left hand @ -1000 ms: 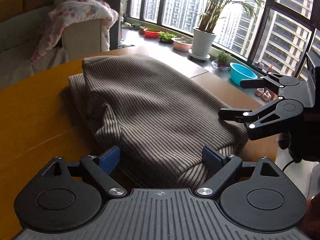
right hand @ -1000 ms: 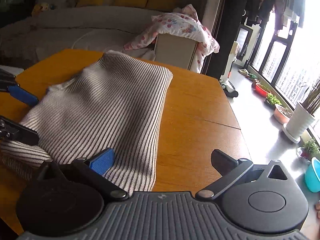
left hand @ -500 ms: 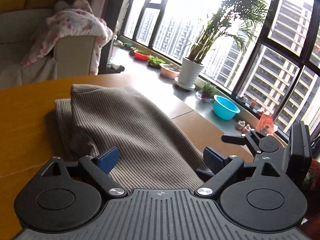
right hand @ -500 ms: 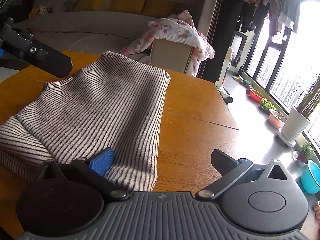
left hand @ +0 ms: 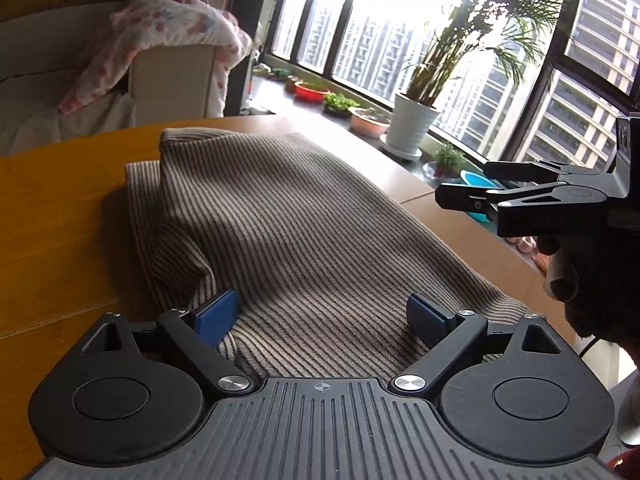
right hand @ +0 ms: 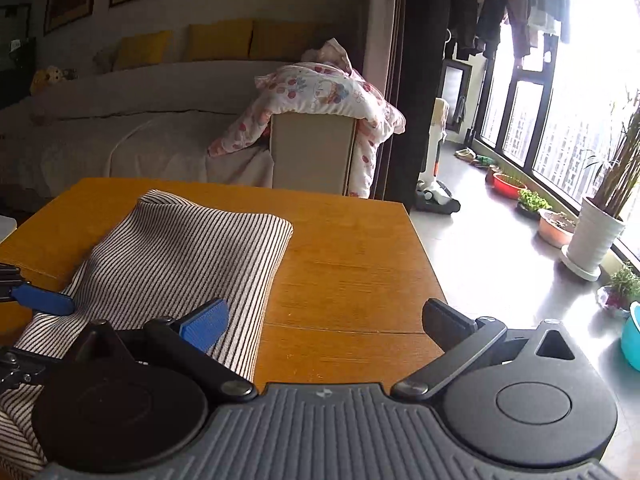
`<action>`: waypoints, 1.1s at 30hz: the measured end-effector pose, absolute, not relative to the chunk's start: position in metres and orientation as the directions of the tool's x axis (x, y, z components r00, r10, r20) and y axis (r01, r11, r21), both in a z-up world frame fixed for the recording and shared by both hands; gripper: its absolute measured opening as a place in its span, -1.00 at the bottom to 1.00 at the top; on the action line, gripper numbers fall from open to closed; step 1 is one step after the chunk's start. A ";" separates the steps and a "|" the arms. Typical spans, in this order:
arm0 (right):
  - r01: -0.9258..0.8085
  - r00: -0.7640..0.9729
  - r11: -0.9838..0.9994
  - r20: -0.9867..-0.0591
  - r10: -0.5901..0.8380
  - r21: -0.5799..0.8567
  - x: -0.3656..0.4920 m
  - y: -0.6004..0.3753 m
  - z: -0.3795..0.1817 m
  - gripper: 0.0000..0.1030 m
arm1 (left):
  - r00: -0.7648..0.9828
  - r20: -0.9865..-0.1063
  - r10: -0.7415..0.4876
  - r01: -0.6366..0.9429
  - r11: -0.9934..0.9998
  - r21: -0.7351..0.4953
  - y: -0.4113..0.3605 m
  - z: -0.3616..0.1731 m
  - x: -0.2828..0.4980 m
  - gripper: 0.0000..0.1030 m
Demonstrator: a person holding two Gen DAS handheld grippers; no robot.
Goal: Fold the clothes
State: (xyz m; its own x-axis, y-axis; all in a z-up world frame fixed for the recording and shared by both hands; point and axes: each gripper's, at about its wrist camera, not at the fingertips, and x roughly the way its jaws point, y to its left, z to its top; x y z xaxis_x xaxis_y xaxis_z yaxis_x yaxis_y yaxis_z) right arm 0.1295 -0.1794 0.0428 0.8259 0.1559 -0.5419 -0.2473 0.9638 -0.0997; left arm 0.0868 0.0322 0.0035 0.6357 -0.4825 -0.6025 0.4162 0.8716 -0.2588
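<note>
A brown-and-white striped knit garment [left hand: 288,236] lies folded on the orange wooden table [left hand: 56,216]; it also shows in the right wrist view [right hand: 188,256]. My left gripper [left hand: 326,314] is open, its blue pads above the garment's near end, holding nothing. My right gripper [right hand: 326,320] is open and empty, its left pad above the garment's right edge, its right finger over bare table. The right gripper also shows in the left wrist view [left hand: 472,188], raised beside the garment's right side. A left gripper blue pad [right hand: 42,300] shows at the right wrist view's left edge.
A sofa with a floral blanket [right hand: 320,92] stands beyond the table. Potted plants [left hand: 414,128], bowls and a teal basin [right hand: 634,340] line the window ledge and floor to the right. The table's right edge [right hand: 424,256] drops to the floor.
Both grippers have pulled back and up from the garment. The right gripper rose and now looks across the table from higher. The garment lies still.
</note>
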 end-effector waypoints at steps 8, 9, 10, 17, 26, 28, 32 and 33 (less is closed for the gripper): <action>-0.274 0.808 0.927 -0.584 0.077 -0.257 0.139 -0.157 0.006 1.00 | 0.622 -0.603 -0.500 0.415 0.863 -0.288 0.039 0.006 0.088 0.84; -0.280 0.813 0.921 -0.577 0.077 -0.271 0.133 -0.157 0.009 1.00 | 0.620 -0.607 -0.497 0.418 0.864 -0.280 0.039 0.007 0.085 0.84; -0.285 0.818 0.915 -0.570 0.077 -0.286 0.127 -0.156 0.012 1.00 | 0.619 -0.613 -0.491 0.422 0.866 -0.269 0.038 0.007 0.082 0.84; -0.383 0.796 0.904 -0.565 0.218 -0.191 0.079 -0.169 0.037 1.00 | 0.607 -0.654 -0.452 0.450 0.874 -0.186 0.035 0.010 0.055 0.89; -0.411 0.796 0.853 -0.583 0.162 -0.323 0.033 -0.155 0.027 1.00 | 0.585 -0.699 -0.413 0.455 0.880 -0.139 0.039 0.009 0.025 0.89; -0.432 0.803 0.846 -0.561 0.202 -0.313 0.022 -0.154 0.039 1.00 | 0.611 -0.684 -0.398 0.444 0.888 -0.120 0.046 0.018 0.018 0.89; -0.512 0.790 0.818 -0.519 0.327 -0.264 -0.005 -0.153 0.054 1.00 | 0.648 -0.660 -0.380 0.420 0.901 -0.106 0.059 0.030 0.005 0.90; -0.540 0.783 0.797 -0.510 0.357 -0.271 -0.012 -0.150 0.054 1.00 | 0.653 -0.658 -0.375 0.417 0.903 -0.102 0.061 0.032 0.002 0.90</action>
